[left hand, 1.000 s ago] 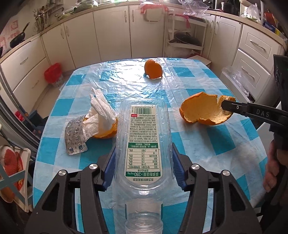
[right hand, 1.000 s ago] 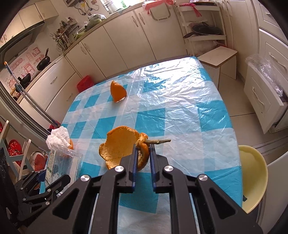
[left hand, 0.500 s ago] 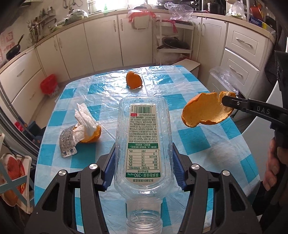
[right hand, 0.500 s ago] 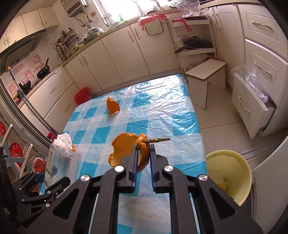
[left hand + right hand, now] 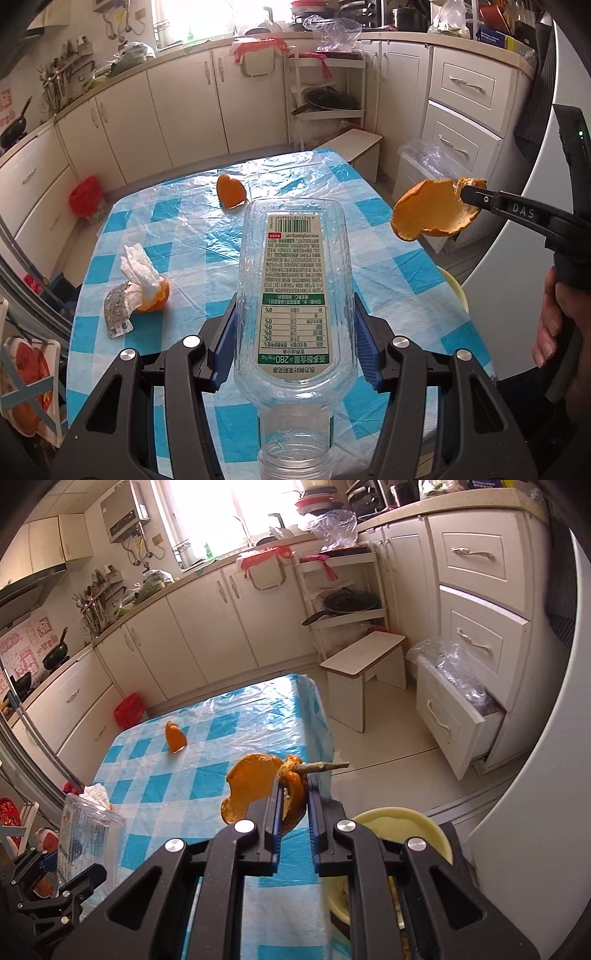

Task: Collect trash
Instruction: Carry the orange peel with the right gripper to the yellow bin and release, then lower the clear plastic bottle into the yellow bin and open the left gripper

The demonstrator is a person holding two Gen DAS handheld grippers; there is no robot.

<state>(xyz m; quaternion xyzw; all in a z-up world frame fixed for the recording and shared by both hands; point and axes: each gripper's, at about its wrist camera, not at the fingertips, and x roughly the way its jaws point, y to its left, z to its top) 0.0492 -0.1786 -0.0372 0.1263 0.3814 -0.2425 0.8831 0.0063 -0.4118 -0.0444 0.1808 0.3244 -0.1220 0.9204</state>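
Observation:
My left gripper (image 5: 295,325) is shut on an empty clear plastic bottle (image 5: 295,295) with a white and green label, held above the table with its neck toward the camera. My right gripper (image 5: 295,794) is shut on a large orange peel (image 5: 255,782) with a dry stem, raised over the table's right edge; the same peel (image 5: 432,214) shows at the right of the left wrist view. Below it on the floor stands a pale yellow bin (image 5: 399,823). On the blue-checked tablecloth (image 5: 184,236) lie a small peel piece (image 5: 231,192), a peel holding a white tissue (image 5: 147,284), and a blister pack (image 5: 118,310).
White kitchen cabinets ring the table. A low white stool (image 5: 365,664) and an open drawer with a plastic bag (image 5: 458,698) stand right of the table. A red bin (image 5: 85,195) sits on the floor at the left. A person's hand (image 5: 561,325) grips the right tool.
Both grippers have risen and pulled back from the table with the bottle and the peel. The peel has travelled right, past the table edge, and the yellow bin has come into view.

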